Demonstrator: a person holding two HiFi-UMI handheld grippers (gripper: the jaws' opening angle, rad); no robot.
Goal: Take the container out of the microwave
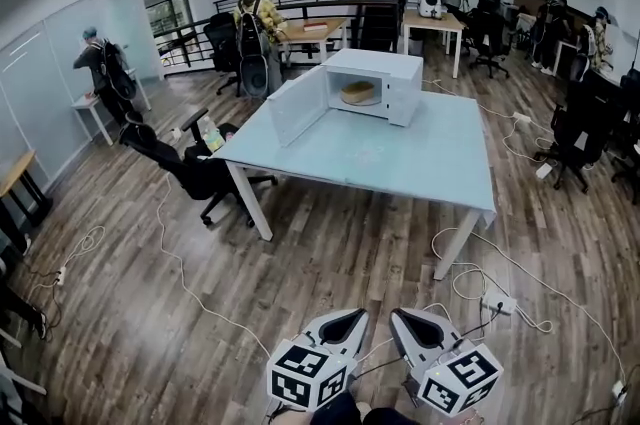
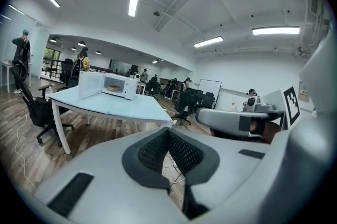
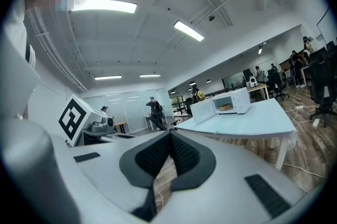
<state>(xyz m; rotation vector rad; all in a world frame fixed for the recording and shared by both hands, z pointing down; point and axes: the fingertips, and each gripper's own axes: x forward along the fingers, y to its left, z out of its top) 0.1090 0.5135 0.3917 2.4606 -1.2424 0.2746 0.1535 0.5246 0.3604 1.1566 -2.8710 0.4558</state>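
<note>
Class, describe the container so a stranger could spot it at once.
A large pale table stands mid-room on the wooden floor. At its far end sits a white microwave, door swung open. The container is the round tan dish inside, the only item there.

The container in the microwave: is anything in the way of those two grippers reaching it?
Nothing visible blocks it. The microwave has its door swung open to the left, and the container shows in the cavity. Between the left gripper, the right gripper and the table lies only wood floor with loose cables.
</note>
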